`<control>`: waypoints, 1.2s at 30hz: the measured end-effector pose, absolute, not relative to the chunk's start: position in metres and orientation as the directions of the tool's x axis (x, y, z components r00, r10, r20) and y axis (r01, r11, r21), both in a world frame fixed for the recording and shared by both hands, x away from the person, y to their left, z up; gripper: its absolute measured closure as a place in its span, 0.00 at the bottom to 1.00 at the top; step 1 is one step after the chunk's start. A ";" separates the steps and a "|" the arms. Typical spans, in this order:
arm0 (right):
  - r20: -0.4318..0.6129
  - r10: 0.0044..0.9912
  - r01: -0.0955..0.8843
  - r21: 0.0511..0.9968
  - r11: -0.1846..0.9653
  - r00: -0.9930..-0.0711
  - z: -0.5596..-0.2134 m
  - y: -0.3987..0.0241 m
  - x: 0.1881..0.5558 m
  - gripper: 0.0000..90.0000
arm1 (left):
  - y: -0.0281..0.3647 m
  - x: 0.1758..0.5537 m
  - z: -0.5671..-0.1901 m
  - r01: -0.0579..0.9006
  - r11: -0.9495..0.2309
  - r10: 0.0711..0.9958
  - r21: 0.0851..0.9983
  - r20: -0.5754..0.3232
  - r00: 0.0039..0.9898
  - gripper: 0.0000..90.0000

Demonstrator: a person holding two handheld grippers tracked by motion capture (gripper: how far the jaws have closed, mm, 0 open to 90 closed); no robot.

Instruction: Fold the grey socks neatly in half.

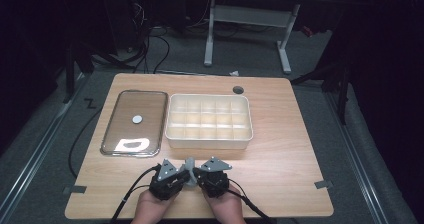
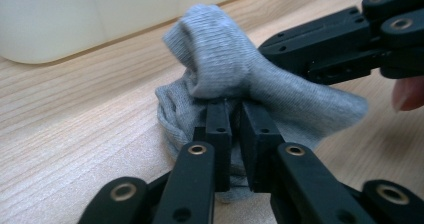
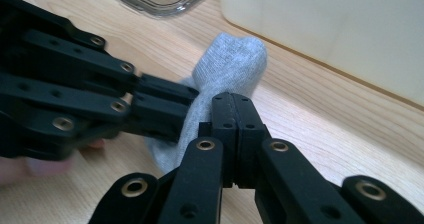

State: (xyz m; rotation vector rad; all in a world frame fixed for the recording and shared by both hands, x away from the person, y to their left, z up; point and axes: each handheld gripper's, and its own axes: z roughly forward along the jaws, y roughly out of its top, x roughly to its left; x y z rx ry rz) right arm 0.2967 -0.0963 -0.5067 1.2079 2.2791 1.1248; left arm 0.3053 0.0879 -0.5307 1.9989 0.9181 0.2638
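1. While both hands are working low at the near edge of the table (image 1: 280, 149), a small grey sock (image 2: 225, 74) is being held between the two grippers, just in front of the white box (image 1: 209, 121).
2. The left gripper (image 2: 235, 109) is keeping its fingers (image 2: 218, 129) close together with a thin gap, and a fold of the sock is sitting between them; I cannot tell if they are squeezing it or only touching it.
3. The right gripper (image 3: 234, 104) is pinching hard, with its fingers (image 3: 224, 119) pressed together on the sock's cloth.
4. The sock is looking soft, light and floppy. It is bending and bunching wherever it is pulled, so it should not break or slip much.
5. I think a good place to grab it is a thick fold or the rolled end, since one thin layer could slide out.
6. The sock is knitted with tiny ribs, and its top is forming a round lump.
7. The table is smooth, pale wood with fine lines.
8. The white box is hard plastic, split into many small square cells.
9. A clear flat lid (image 1: 134, 123) with round corners is lying left of the box, shining under the light.
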 end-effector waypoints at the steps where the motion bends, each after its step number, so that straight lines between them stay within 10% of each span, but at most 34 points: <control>1: 0.075 0.808 0.550 0.769 0.326 -0.585 -0.507 -0.098 0.297 1.00 | 0.090 0.305 -0.529 0.501 -0.311 0.695 0.807 -0.166 0.699 0.91; 36: 0.087 0.819 0.559 0.771 0.305 -0.567 -0.508 -0.107 0.292 1.00 | 0.105 0.306 -0.528 0.543 -0.373 0.727 0.752 -0.126 0.675 0.97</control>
